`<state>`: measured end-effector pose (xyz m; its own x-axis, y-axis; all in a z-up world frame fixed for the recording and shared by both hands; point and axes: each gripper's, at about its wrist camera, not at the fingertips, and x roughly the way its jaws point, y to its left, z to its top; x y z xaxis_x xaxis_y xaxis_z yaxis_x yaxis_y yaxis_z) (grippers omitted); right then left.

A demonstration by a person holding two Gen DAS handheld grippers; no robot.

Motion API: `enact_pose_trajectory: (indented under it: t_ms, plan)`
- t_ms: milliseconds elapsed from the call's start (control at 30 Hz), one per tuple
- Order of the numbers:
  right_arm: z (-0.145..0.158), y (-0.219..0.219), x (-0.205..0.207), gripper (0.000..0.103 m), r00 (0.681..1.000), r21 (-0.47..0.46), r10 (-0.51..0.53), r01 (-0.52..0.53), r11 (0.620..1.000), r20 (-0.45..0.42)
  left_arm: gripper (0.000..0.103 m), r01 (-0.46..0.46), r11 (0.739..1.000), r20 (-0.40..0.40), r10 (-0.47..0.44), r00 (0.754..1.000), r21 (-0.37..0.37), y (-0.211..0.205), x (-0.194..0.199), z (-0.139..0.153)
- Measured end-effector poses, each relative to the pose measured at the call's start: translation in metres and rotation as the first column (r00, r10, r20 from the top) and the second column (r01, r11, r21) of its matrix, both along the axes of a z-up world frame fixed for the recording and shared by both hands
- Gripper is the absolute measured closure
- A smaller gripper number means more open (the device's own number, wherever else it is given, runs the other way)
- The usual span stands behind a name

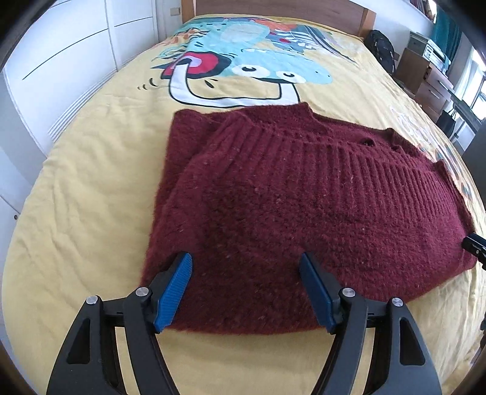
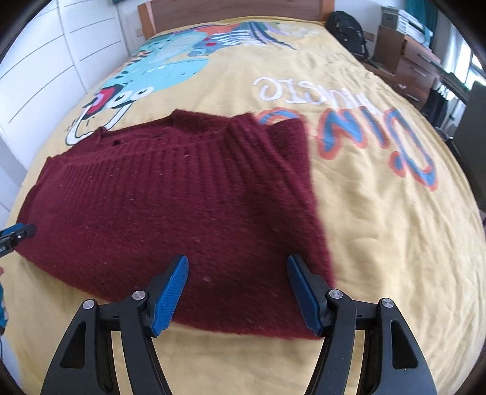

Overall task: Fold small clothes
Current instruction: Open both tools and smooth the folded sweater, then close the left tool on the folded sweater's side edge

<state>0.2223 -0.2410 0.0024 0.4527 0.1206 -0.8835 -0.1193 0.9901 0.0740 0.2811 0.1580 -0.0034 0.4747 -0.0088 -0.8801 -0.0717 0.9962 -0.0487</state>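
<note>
A dark red knitted sweater (image 1: 288, 194) lies partly folded on the yellow bedspread (image 1: 91, 197); it also shows in the right wrist view (image 2: 170, 194). My left gripper (image 1: 246, 261) is open, its blue pads over the sweater's near left edge, holding nothing. My right gripper (image 2: 237, 262) is open over the sweater's near right edge, holding nothing. The right gripper's tip shows at the right edge of the left wrist view (image 1: 475, 244); the left gripper's tip shows at the left edge of the right wrist view (image 2: 16, 232).
The bedspread (image 2: 379, 228) carries a cartoon dinosaur print (image 1: 258, 60) and lettering (image 2: 379, 142). White wardrobe doors (image 1: 60, 60) stand on the left. A wooden headboard (image 2: 237, 10), a black backpack (image 2: 349, 30) and wooden drawers (image 2: 416, 63) stand at the far end and right.
</note>
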Motion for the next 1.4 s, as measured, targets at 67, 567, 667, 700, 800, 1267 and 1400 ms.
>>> enact_pose_trajectory:
  t_ms: [67,567,667,700,800,1267,1400]
  plan:
    - [0.007,-0.01,-0.004,0.034,1.0,0.007,-0.031,0.031,1.0,0.004,0.035,-0.017,1.0,0.01,0.017,1.0,-0.005,0.007,-0.006,0.007]
    - [0.05,-0.016,-0.053,0.034,0.997,0.058,-0.05,0.046,0.997,0.057,0.029,-0.153,0.977,0.021,0.158,0.987,-0.15,0.074,-0.039,0.04]
    - [0.047,-0.01,-0.059,0.034,0.998,0.065,-0.04,0.037,0.997,0.047,0.029,-0.165,0.972,0.001,0.167,0.986,-0.169,0.079,-0.044,0.033]
    - [0.045,-0.007,-0.06,0.034,0.998,0.071,-0.038,0.035,0.997,0.042,0.029,-0.169,0.969,-0.009,0.17,0.985,-0.182,0.08,-0.046,0.029]
    - [0.042,-0.001,-0.062,0.034,0.999,0.085,-0.029,0.026,0.996,0.036,0.029,-0.181,0.957,-0.042,0.176,0.983,-0.227,0.082,-0.052,0.016]
    - [0.021,0.03,-0.041,0.034,0.999,0.089,0.052,-0.053,0.995,0.013,0.029,-0.203,0.901,-0.094,0.18,0.979,-0.383,0.083,-0.031,-0.016]
    - [0.017,0.033,-0.034,0.034,0.998,0.087,0.061,-0.061,0.994,0.012,0.029,-0.223,0.883,-0.088,0.205,0.975,-0.413,0.094,-0.017,-0.018]
